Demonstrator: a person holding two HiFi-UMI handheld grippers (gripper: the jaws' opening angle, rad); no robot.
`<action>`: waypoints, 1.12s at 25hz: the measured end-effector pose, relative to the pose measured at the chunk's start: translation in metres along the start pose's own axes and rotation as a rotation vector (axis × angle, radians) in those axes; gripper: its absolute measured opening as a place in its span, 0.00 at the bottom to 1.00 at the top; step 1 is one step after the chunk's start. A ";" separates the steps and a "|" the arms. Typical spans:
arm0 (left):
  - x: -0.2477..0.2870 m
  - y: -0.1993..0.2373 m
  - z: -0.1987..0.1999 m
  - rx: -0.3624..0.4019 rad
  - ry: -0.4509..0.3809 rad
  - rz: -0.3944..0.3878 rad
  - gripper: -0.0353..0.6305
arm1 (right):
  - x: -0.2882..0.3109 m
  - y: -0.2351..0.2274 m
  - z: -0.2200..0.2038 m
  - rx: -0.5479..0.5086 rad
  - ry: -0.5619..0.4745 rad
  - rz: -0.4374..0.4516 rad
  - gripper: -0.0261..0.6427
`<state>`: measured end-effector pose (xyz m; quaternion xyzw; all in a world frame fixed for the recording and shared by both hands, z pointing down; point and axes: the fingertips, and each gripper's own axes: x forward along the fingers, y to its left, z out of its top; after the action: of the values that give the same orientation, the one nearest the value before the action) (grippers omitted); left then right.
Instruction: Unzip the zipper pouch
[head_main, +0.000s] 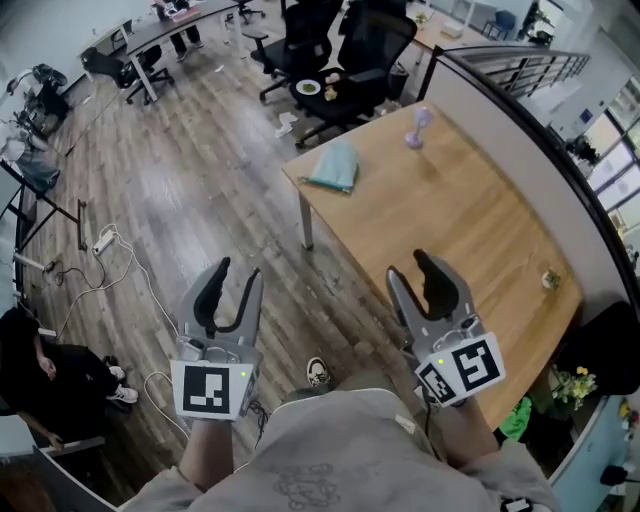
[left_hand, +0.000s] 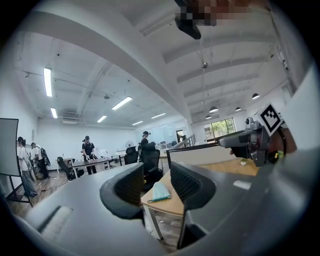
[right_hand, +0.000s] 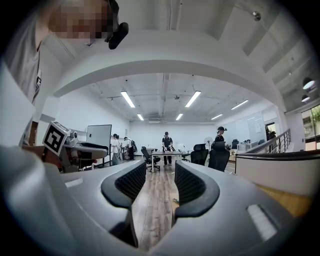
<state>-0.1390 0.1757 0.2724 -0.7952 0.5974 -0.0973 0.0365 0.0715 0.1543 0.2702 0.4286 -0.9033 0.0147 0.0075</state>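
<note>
Both grippers are hanging in the air, nothing in them. The left gripper (head_main: 238, 270) is holding its jaws apart, and so is the right gripper (head_main: 407, 268), with only floor showing through the gap. The pouch (head_main: 335, 165) is lying flat on the table (head_main: 450, 230), well ahead of both grippers, right of the left one's line and left of the right one's. The left gripper view is framing it far beyond its jaws. It is looking like soft teal fabric, so probably light and limp, likely to slide or bunch when tugged. The zipper pull is too small to make out. One gripper should probably be pinning the fabric at the zipper's end while the other is pinching the pull.
</note>
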 end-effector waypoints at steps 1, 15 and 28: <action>0.006 0.003 0.000 0.000 -0.002 -0.007 0.30 | 0.005 -0.001 0.000 -0.003 0.006 -0.003 0.28; 0.126 0.018 -0.009 0.010 0.009 -0.076 0.30 | 0.089 -0.078 -0.024 0.004 0.032 -0.040 0.28; 0.278 0.037 0.013 0.051 0.049 -0.083 0.30 | 0.194 -0.191 -0.019 0.014 0.014 -0.035 0.28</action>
<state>-0.0965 -0.1015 0.2838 -0.8156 0.5618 -0.1331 0.0380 0.0962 -0.1160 0.2977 0.4443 -0.8955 0.0240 0.0111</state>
